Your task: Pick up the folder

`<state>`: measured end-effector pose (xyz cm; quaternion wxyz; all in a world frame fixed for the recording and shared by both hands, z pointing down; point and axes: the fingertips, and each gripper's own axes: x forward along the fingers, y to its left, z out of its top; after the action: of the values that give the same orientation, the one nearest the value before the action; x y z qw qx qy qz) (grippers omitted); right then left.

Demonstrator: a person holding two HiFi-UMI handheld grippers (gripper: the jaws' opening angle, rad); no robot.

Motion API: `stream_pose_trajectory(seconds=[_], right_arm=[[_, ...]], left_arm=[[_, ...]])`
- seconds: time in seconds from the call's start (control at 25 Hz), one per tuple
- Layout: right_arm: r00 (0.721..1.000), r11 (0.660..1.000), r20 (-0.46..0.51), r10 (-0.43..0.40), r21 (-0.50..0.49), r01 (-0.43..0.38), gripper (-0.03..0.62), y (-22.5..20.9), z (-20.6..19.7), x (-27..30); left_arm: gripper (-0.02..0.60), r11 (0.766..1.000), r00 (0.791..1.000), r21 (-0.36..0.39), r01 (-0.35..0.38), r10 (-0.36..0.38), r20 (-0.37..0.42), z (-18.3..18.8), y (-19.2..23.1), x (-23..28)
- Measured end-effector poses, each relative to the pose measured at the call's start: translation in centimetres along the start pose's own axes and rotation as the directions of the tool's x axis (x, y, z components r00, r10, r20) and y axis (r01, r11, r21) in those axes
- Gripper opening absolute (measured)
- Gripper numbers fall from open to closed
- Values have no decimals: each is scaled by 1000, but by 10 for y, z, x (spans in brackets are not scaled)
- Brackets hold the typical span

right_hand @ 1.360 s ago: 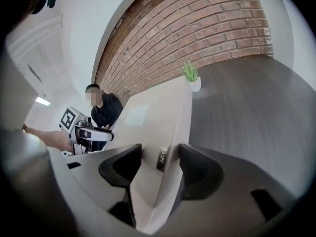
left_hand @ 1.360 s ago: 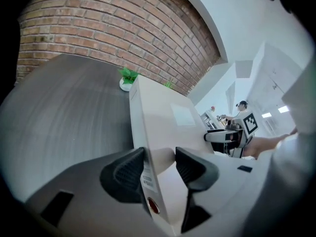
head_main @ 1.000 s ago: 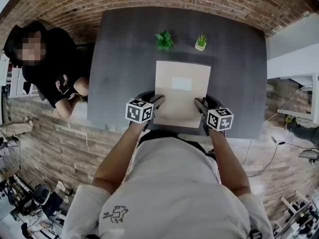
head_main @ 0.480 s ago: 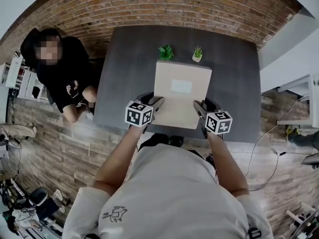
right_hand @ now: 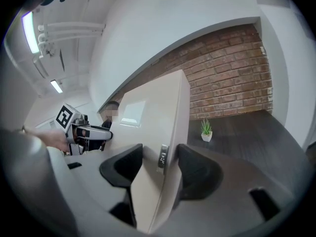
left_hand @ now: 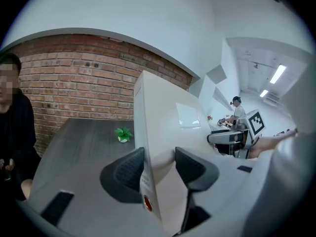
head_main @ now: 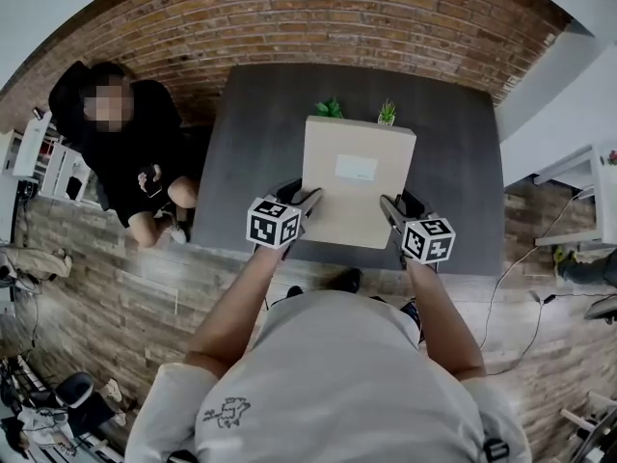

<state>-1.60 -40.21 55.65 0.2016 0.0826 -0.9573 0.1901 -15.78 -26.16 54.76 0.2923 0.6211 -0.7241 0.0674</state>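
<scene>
Office — dark desk (head_main: 253, 143), brick wall (head_main: 337, 17)

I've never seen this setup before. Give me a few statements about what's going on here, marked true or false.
1. The left gripper and the right gripper each clamp a side edge of the folder. True.
2. The folder is bright red. False: it is beige, with a pale label on its face.
3. Two small potted plants stand on the dark table. True.
4. The wall behind the table is white tile. False: it is a brick wall.
5. Nobody else is in view. False: a person in black sits to the left of the table.
</scene>
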Motion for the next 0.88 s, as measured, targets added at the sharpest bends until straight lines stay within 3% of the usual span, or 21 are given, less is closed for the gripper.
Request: stream_pose_trajectory(seconds=[0.48,0.88], right_arm=[[997,998,68,-40,-39,42,230,89,0,-20],[987,992,122,-103,-64,111,230,164,-22,-50]], left_arm=[[212,998,997,50,29,-32,66,-5,14,-86],[212,991,991,113,78,-89,96,-29,17,-155]])
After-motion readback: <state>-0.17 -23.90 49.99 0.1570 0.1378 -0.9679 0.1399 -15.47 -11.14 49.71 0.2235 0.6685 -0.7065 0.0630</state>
